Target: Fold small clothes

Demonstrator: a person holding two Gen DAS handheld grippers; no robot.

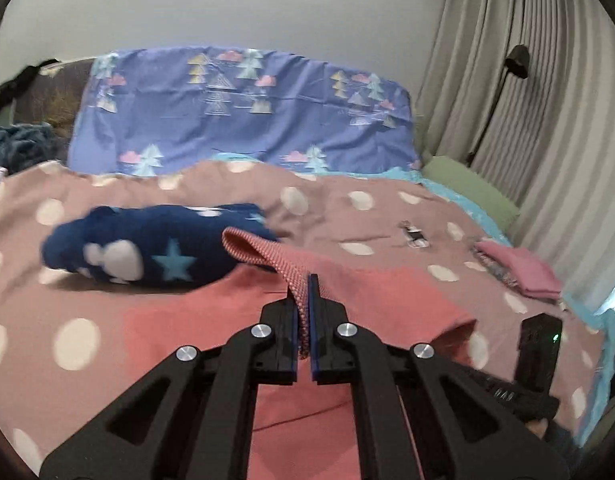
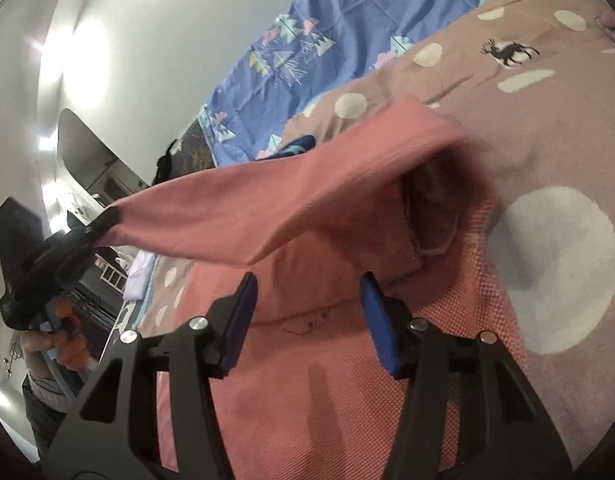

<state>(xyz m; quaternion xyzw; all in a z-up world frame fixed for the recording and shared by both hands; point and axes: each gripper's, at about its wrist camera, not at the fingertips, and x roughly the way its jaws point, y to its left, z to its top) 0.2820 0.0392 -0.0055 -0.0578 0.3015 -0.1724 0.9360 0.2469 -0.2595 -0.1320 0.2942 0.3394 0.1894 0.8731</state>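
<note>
The left gripper [image 1: 307,280] had its jaws clamped together on a fold of the salmon-pink knitted garment [image 1: 267,256], lifting one sleeve-like length off the bed. In the right wrist view that length stretched from the left gripper [image 2: 107,218] at nine o'clock across to the garment's body [image 2: 327,380]. The right gripper [image 2: 307,284] hovered over the body with its jaws apart, nothing pinched between them; its blue pads [image 2: 237,320] flanked the cloth's upper edge.

One pink garment was being handled. One rolled navy fleece piece with white and light-blue stars [image 1: 147,248] lay at ten o'clock of the left jaws. One small folded stack of pink cloth [image 1: 519,272] sat at three o'clock, near the bed's edge.

All rested on a bed under a dusty-mauve cover with white polka dots [image 1: 347,216]. Behind it stood one violet-blue sheet printed with trees and clouds [image 1: 243,120], then a plain white wall [image 1: 227,8]; grey pleated curtains [image 1: 547,100] hung at two o'clock.
</note>
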